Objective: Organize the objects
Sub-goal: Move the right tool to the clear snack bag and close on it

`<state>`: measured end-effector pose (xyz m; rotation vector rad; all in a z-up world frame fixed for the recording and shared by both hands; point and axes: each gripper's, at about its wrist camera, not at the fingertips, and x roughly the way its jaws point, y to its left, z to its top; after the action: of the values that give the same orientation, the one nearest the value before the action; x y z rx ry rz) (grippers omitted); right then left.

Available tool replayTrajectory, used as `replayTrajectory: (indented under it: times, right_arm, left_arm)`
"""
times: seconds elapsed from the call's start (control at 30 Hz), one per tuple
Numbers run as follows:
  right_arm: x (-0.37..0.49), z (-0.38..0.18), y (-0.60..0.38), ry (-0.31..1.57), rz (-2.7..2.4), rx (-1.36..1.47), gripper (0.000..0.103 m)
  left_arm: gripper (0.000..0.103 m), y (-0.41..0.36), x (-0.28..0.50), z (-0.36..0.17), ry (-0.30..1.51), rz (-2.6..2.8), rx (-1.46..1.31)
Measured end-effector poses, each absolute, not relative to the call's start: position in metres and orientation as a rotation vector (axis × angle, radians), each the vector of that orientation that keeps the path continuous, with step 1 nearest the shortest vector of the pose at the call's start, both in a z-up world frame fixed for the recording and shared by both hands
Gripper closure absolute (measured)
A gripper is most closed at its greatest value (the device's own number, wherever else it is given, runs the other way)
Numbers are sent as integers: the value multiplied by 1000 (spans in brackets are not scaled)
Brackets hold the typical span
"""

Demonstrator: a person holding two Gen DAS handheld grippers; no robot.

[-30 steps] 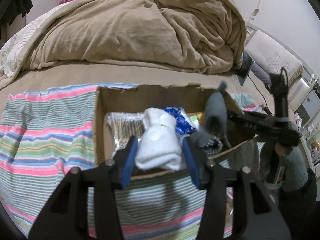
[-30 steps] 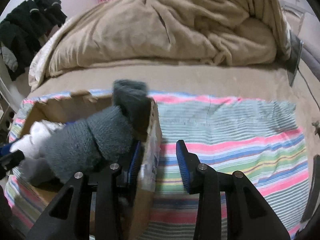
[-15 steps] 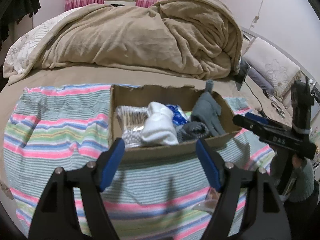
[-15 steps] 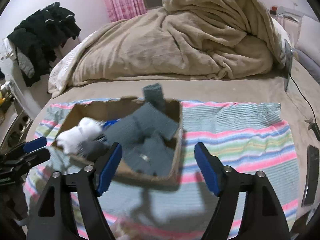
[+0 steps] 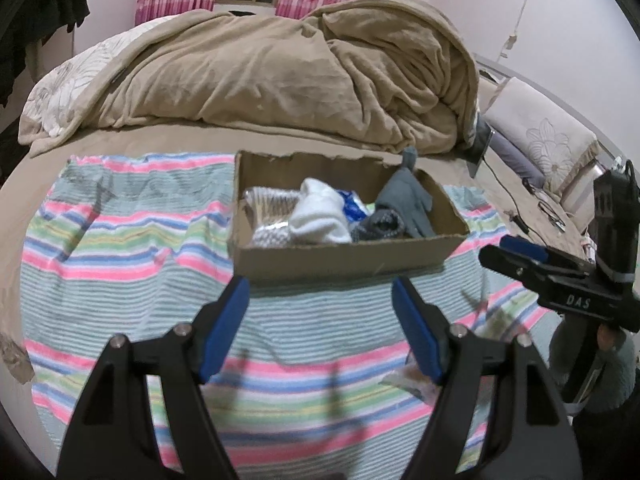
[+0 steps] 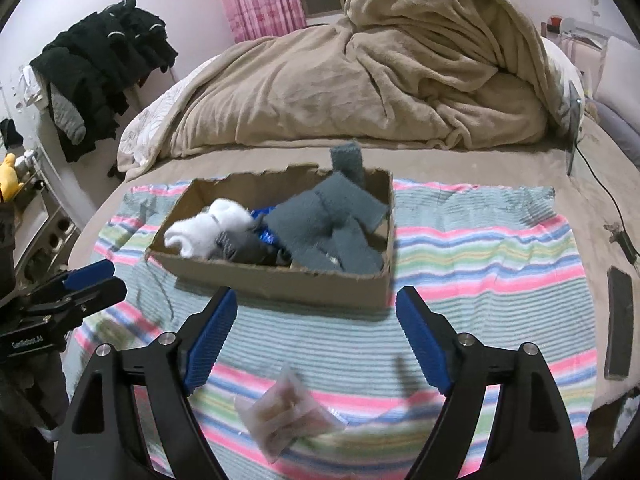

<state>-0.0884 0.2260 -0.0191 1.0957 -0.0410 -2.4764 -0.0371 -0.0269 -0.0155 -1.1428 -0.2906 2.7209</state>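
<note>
Cardboard box [image 5: 344, 258] sits on the striped blanket [image 5: 120, 248] spread over the bed [image 6: 248, 160], roughly mid-blanket, its long side facing us. Inside we see white socks [image 5: 320, 216] left of centre, a blue packet [image 5: 352, 204] behind them, dark grey socks [image 5: 380, 224] in the middle and a grey glove [image 5: 412, 204] at the right end, one finger sticking up over the far wall. A silvery bundle [image 5: 268, 208] fills the left end.

Our left tool [image 5: 320, 320] is released, jaws wide apart, nothing between them; it hangs over the blanket on the near side of the box, apart from it. Our right tool [image 6: 316, 332] is likewise spread wide and empty, also short of the box's near wall. From the right view, a clear plastic packet [image 6: 284, 412] lies on the blanket near the bed's near edge, between and below the right tool's fingers, not touching them.

A beige duvet [image 6: 360, 80] is heaped along the far side of the bed. A dark phone [image 6: 620, 320] lies by the blanket's right edge.
</note>
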Motion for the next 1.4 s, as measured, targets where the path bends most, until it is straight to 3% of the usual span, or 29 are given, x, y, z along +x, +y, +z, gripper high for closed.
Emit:
replayTrajectory:
  times: [0.43,1.07,1.4]
  right_arm:
    - [-57,-43,217,-34,-2451,1191,19]
    - [-50,-103,209,-168,-2351,1440,19]
    - [-51,-111,180,2,-2325,1395,22]
  left_arm:
    - [28,-35,-9,-34,-319,2688,-1187]
    - [28,-34,6,-65,-355,2632,-1265]
    - [28,-41,1,-71,-375,2634,-1286]
